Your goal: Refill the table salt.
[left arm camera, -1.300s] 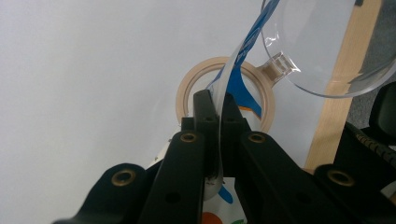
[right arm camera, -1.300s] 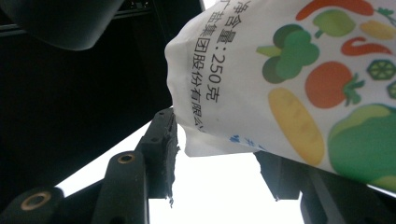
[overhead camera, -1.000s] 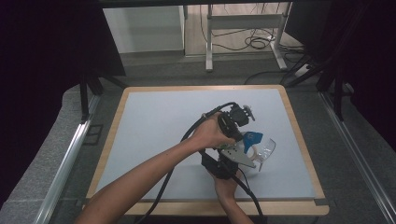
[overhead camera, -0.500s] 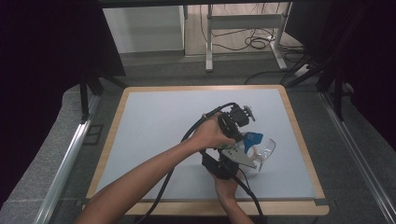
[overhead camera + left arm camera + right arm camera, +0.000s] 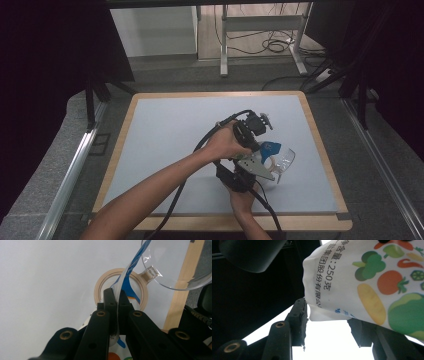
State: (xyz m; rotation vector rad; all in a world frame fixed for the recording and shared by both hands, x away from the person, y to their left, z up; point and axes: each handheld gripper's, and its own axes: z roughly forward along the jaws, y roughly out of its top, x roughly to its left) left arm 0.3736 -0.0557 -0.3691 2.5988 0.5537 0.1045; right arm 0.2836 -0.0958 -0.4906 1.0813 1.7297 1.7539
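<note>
A white salt bag (image 5: 362,277) printed with vegetables and black characters hangs between my two grippers over the right half of the table. My left gripper (image 5: 115,293) is shut on the bag's thin blue-and-white top edge (image 5: 130,272). In the high view the left gripper (image 5: 263,142) comes from above and the bag (image 5: 270,148) shows as a blue patch. My right gripper (image 5: 329,322) has its jaws either side of the bag's lower end and grips it; in the high view the right gripper (image 5: 266,163) sits just below, under its grey plate. A clear bowl (image 5: 286,159) with a small handle lies right beside the bag.
A roll of beige tape (image 5: 100,287) lies flat on the pale mat (image 5: 175,130) beneath the bag, next to the clear bowl (image 5: 172,267). The table's wooden rim (image 5: 320,145) runs close on the right. Black cables trail from both grippers across the front.
</note>
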